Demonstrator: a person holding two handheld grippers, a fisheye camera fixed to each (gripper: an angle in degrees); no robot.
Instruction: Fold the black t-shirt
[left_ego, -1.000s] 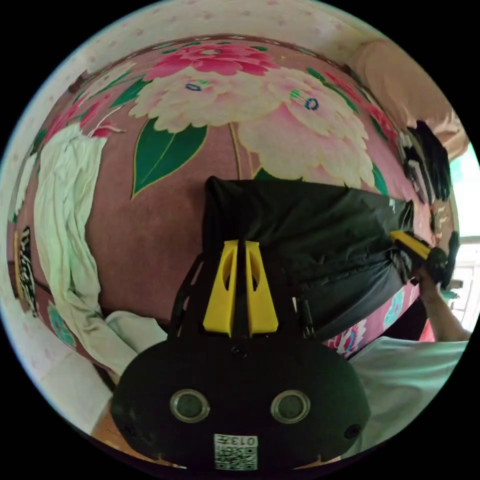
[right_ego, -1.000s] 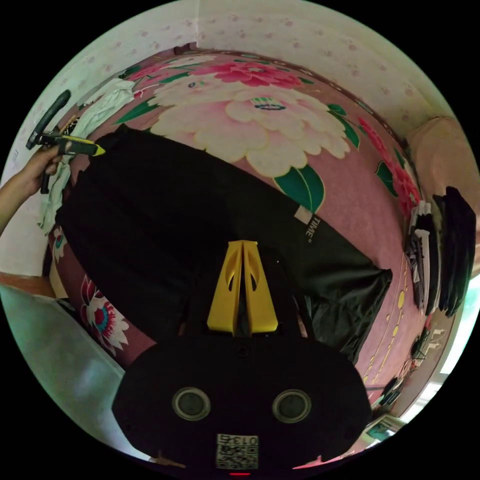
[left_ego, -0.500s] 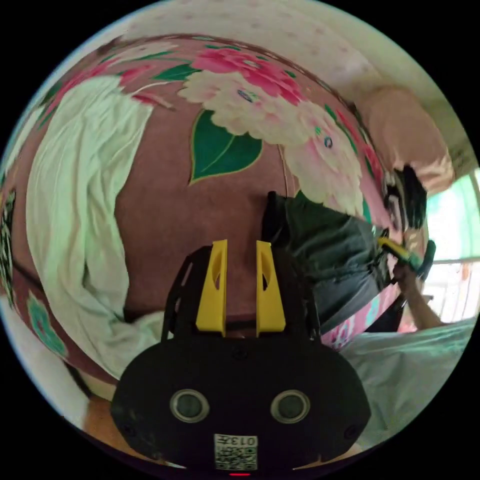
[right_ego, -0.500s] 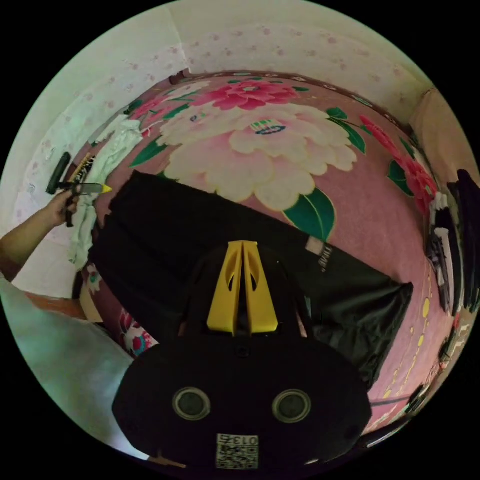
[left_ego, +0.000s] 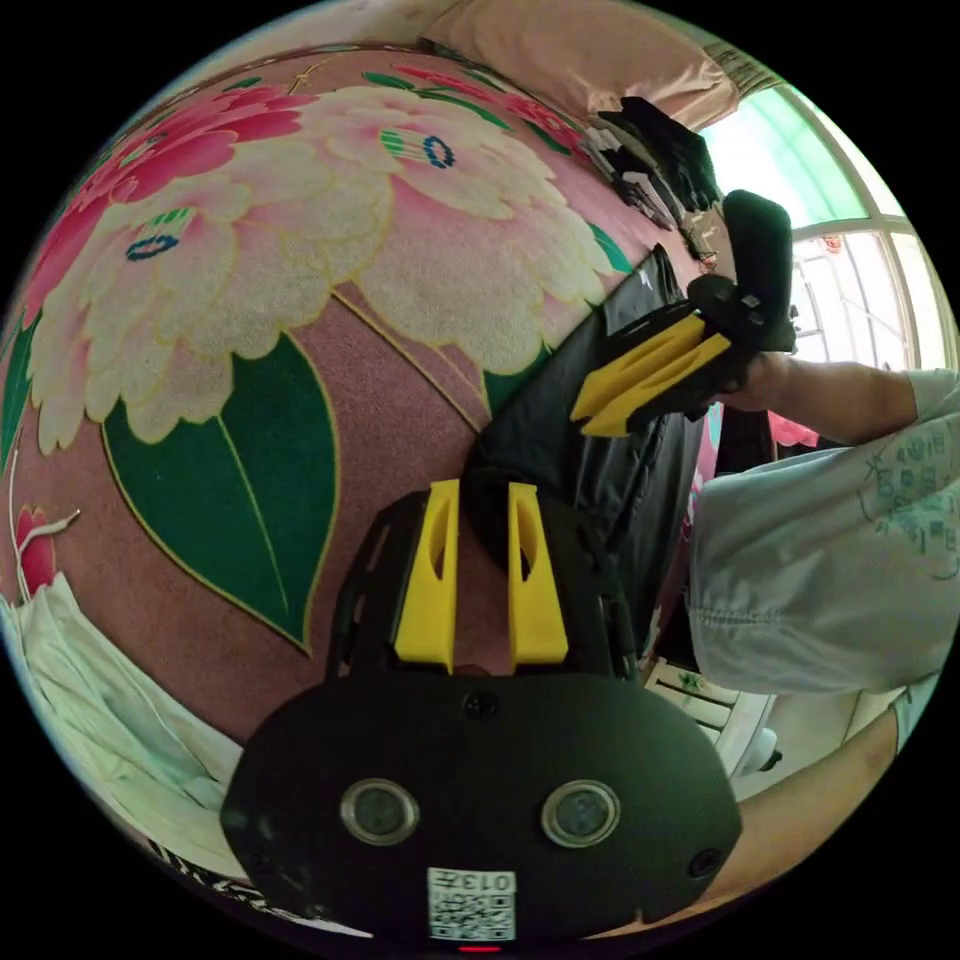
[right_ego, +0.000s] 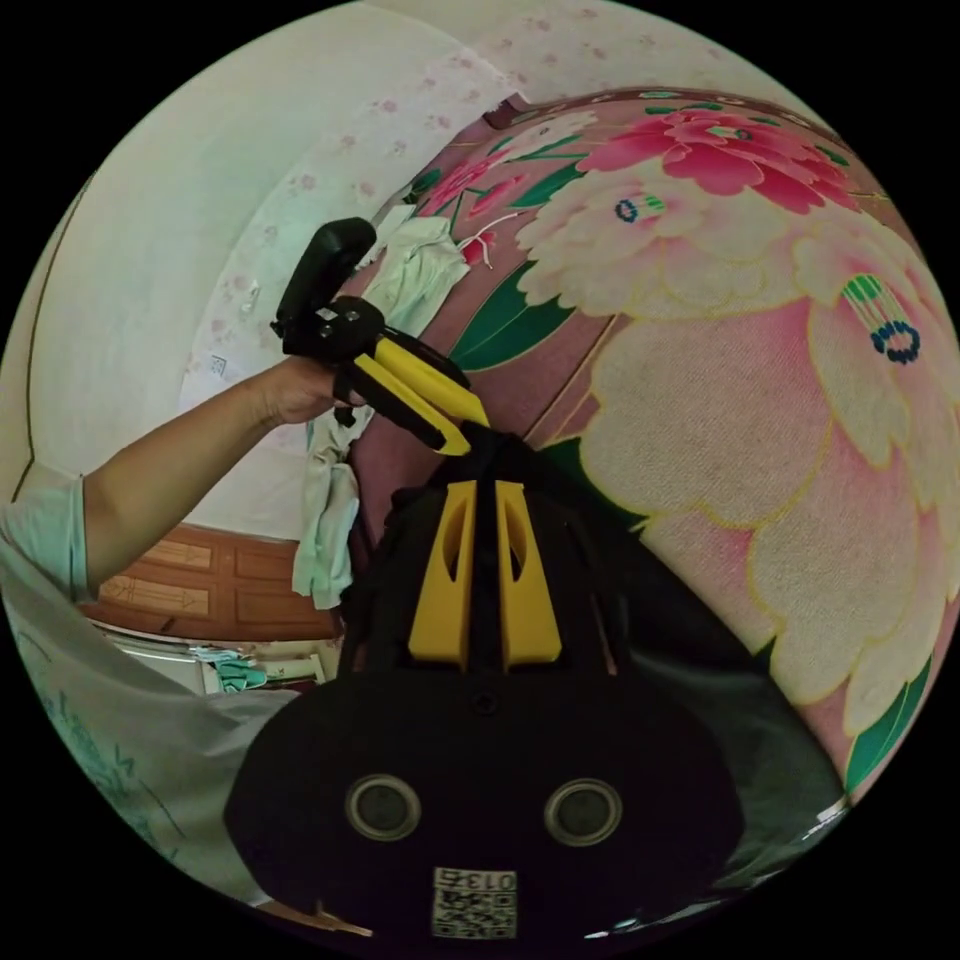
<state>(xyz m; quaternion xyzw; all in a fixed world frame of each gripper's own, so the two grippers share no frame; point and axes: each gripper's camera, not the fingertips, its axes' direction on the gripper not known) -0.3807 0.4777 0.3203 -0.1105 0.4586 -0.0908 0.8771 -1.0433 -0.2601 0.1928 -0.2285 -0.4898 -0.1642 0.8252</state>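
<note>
Now converging over the black t-shirt, which is lying on the flowered bedspread beside the big green leaf print: a second ago stretched wide between two far-apart grippers, now gathered narrow, with its ends brought nearly together. Holding the left gripper parted, jaws standing a clear gap apart at the shirt's near corner, dark cloth showing between the tips but apparently not being pinched, having been let go half a second ago. Keeping the right gripper pressed shut, jaws nearly touching, black fabric lying right under the tips, probably clamped, though not showing plainly. Reaching in with the left gripper, seen from the right gripper view, just beside the right's tips. Judging the crosswise fold as nearly laid, needing only release and smoothing. Lying well apart from the shirt, a pale garment.
</note>
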